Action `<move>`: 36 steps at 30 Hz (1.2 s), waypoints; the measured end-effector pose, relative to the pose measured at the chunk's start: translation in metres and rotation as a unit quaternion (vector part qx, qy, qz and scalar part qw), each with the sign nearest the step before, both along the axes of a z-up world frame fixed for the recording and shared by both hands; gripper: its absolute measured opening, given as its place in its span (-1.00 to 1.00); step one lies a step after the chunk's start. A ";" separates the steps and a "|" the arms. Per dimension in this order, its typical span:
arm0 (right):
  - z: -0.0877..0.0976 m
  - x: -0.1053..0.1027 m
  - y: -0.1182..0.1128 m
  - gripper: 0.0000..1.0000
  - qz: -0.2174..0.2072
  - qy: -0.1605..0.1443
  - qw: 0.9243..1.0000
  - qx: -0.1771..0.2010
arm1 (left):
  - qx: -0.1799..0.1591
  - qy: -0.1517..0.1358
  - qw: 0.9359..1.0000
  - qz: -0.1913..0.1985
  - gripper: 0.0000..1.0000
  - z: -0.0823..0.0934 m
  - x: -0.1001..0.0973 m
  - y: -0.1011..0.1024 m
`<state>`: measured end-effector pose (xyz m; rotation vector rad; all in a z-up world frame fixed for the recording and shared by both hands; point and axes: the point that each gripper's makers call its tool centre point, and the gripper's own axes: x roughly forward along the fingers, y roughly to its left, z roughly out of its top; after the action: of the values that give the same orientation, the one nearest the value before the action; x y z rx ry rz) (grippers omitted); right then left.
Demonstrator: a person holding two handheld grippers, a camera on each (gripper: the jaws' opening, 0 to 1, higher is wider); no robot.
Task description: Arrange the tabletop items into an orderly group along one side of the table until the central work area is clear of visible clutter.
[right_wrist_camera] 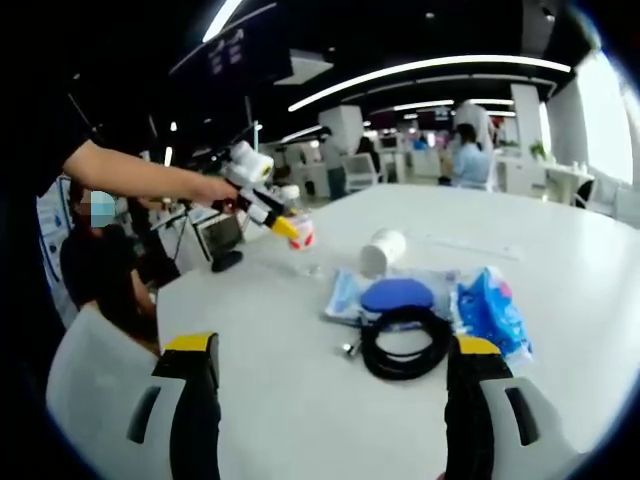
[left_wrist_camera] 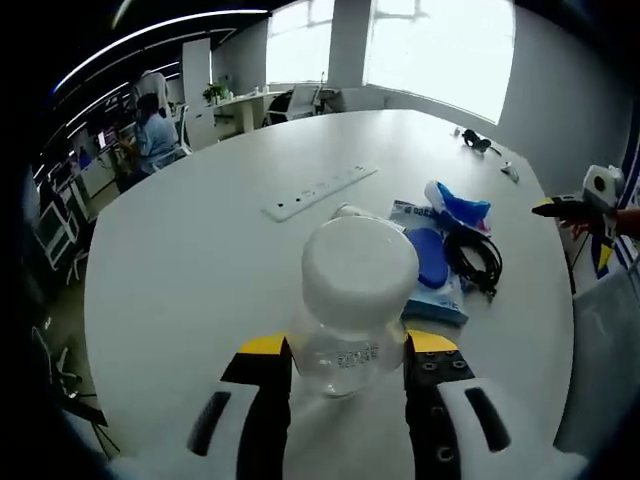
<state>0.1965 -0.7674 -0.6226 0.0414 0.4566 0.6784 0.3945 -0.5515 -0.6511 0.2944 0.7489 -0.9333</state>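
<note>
Left tool (left_wrist_camera: pixel 346 356) grips a clear bottle (left_wrist_camera: pixel 355 300), hiding its base.

The counter (left_wrist_camera: pixel 200 270) lies bare across its wide left and far stretch, broken by a power strip (left_wrist_camera: pixel 320 192) lying flat. To the right a cluster blocks passage: blue pouch (left_wrist_camera: pixel 432 262), coiled cable (left_wrist_camera: pixel 475 258), blue bag (left_wrist_camera: pixel 458 205) (all close together). In the right gripper view, bare counter lies between the tongs (right_wrist_camera: pixel 335 400) and the cable.
</note>
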 end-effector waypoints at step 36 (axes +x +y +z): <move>0.002 -0.007 -0.013 0.84 0.015 -0.004 1.000 0.005 | 0.034 -0.038 0.970 0.238 0.03 0.000 -0.003 0.018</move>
<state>0.1892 -0.7803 -0.6210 0.0423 0.4471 0.7097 0.3919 -0.5335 -0.6513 0.1957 0.7388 -0.4399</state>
